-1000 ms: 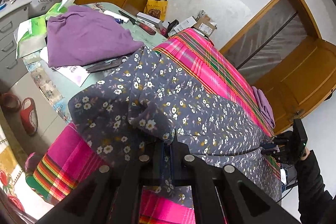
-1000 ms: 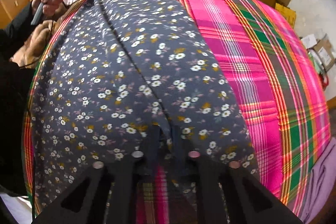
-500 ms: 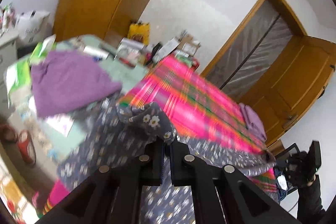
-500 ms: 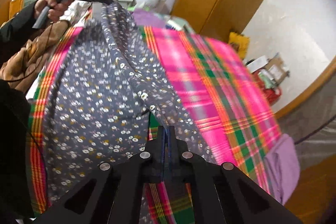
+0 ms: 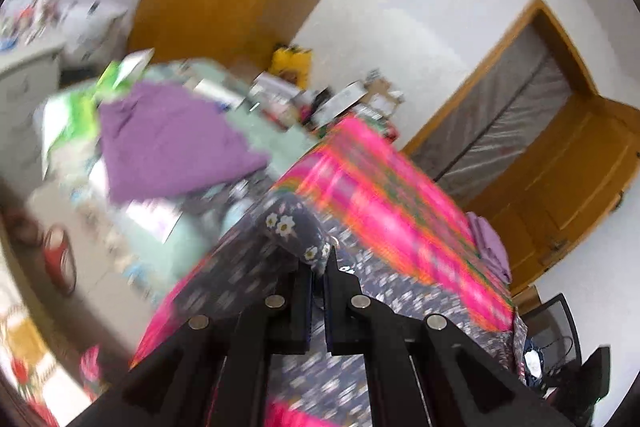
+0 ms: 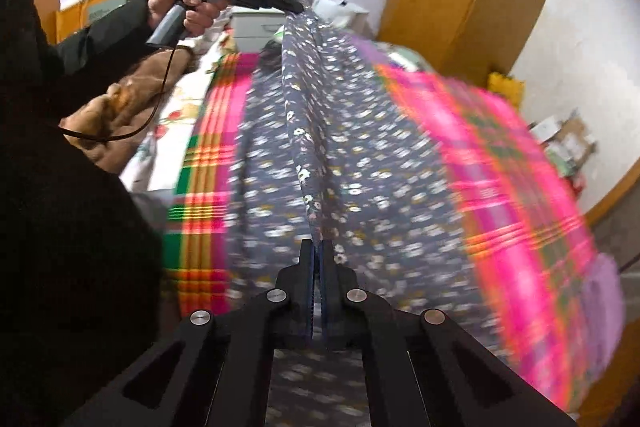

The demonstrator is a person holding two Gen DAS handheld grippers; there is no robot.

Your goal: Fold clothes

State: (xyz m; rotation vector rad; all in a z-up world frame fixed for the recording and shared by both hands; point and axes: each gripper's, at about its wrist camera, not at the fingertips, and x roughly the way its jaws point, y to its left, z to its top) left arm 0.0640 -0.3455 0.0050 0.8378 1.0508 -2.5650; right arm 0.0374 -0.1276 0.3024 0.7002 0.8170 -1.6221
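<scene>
Between the two tongs, the floral cloth [image 6: 316,131] hangs stretched in a taut ridge above the plaid bed [image 6: 516,195], its lower part still draped on the sheet. Right tongs [image 6: 317,247] are pinched fully together on the near end of that ridge. Left tongs [image 6: 298,9], gripped by a hand [image 6: 182,7] in a dark sleeve, are clamped nearly shut on the far end; in their own view a bunched fold of cloth [image 5: 294,233] sits caught at their tips [image 5: 318,267].

My two black grippers have round silver screws. My left gripper [image 6: 296,7] trails a thin black cable over my black sleeve [image 6: 100,39].
</scene>
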